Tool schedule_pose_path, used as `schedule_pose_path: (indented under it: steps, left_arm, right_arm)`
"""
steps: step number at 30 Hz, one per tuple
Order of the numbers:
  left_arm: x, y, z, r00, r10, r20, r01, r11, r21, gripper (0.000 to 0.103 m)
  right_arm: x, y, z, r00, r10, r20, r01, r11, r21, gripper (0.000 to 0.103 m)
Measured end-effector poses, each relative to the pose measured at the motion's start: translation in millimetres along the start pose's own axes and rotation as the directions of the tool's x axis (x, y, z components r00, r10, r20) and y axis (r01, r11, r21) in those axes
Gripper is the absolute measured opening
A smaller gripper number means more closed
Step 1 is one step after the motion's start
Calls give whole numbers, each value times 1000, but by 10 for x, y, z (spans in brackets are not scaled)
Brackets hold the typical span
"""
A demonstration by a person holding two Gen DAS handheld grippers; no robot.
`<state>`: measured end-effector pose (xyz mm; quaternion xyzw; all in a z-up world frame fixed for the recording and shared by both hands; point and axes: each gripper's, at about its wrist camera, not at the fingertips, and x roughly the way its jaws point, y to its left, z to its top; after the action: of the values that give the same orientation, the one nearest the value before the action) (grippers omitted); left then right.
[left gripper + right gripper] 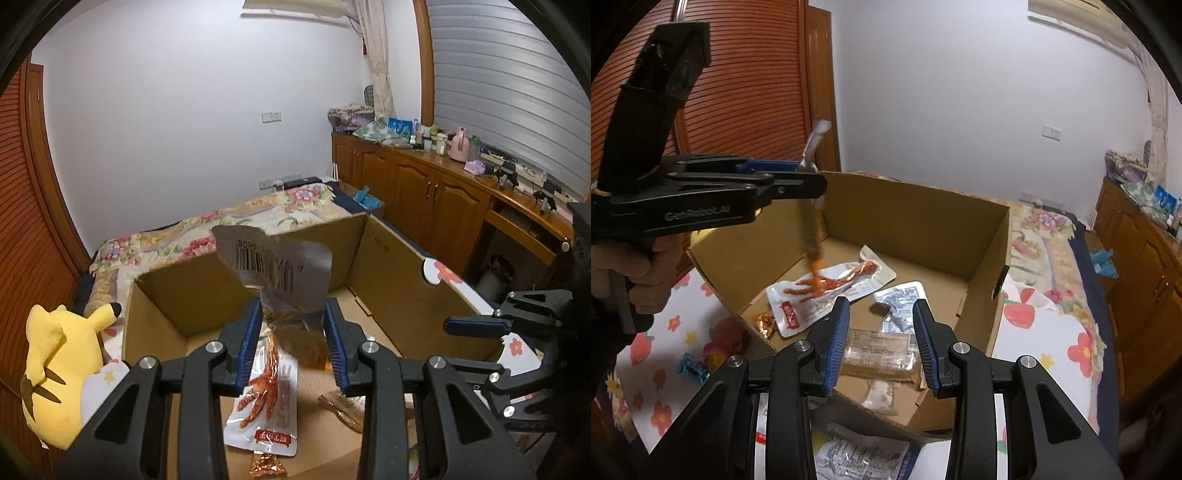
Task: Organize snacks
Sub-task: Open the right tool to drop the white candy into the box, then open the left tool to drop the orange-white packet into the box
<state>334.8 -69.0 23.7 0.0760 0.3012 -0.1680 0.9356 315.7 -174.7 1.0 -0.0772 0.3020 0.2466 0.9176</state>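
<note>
On left gripper body: "GenRobot.AI"; barcode snack pouch between fingers.

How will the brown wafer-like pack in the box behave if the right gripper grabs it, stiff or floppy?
The brown pack lies flat with straight edges inside the cardboard box, so it probably lifts as a stiff slab, unlike the pouch dangling from the left gripper. Its glossy wrapper may slip between the pads. Contents look brittle; the open right gripper should likely squeeze gently.

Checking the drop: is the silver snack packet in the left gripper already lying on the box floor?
No: the left gripper holds the silver snack packet dangling above the cardboard box floor.
</note>
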Motion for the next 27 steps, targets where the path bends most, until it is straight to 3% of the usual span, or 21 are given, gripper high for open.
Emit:
schedule_pose_path:
  steps: [10, 21, 27]
  left_arm:
    - [-13, 1, -161, 999, 28, -37, -28, 1000, -6, 30]
    - [-407, 119, -370, 998, 70, -9, -70, 997, -33, 32]
    - [-673, 52, -535, 998, 58, 20, -58, 998, -39, 33]
  right_arm:
    - [-48, 50, -102, 1000, -9, -15, 9, 1000, -1, 35]
    - [-293, 166, -179, 1000, -22, 2, 22, 1000, 15, 38]
    - [-445, 291, -313, 999, -39, 9, 38, 999, 15, 39]
